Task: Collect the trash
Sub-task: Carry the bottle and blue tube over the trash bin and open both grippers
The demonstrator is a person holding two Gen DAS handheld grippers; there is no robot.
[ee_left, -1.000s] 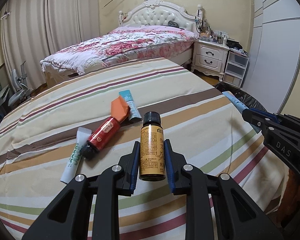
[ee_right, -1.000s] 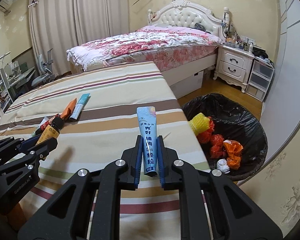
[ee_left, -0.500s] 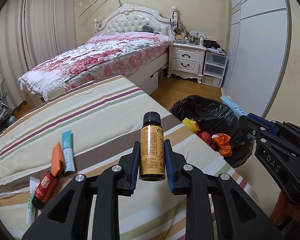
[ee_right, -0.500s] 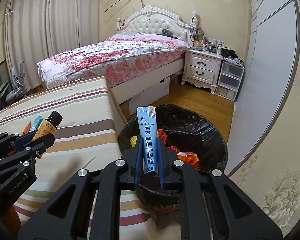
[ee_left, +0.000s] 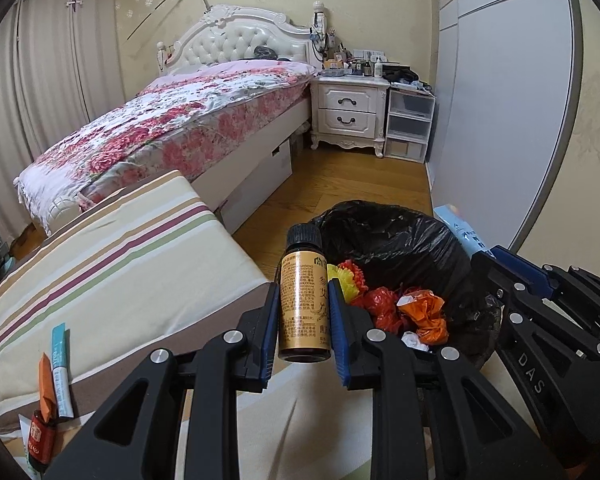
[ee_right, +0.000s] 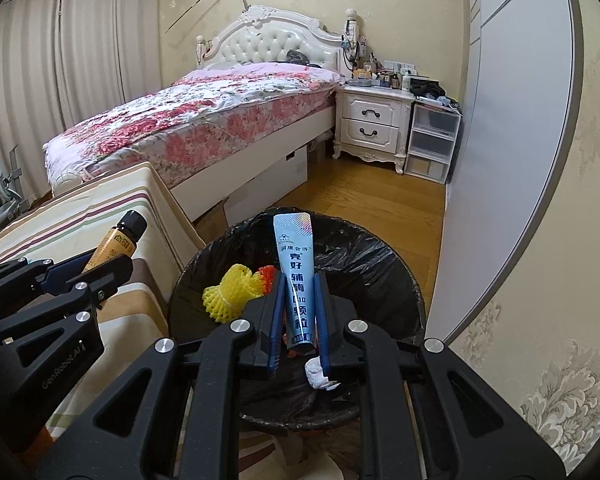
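The right gripper [ee_right: 298, 316] grips the blue sachet [ee_right: 296, 276] over the bin [ee_right: 384, 264] at frame centre. The left gripper [ee_left: 303, 320] clamps the amber bottle [ee_left: 303, 300] by the bin's edge; released there, it could miss.

We hold our left hand-held gripper [ee_left: 303, 312] level and pointed forward, its blue-padded fingers [ee_left: 271, 332] closed against the two sides of an upright amber bottle [ee_left: 304, 300]. Our right hand-held gripper [ee_right: 298, 312] sits just to the right of it and slightly ahead, its black linkage entering the left wrist view from the right edge. Its blue fingers [ee_right: 277, 320] stand narrowly apart with a blue sachet [ee_right: 296, 280] upright between them; whether the pads still press the sachet we cannot tell.
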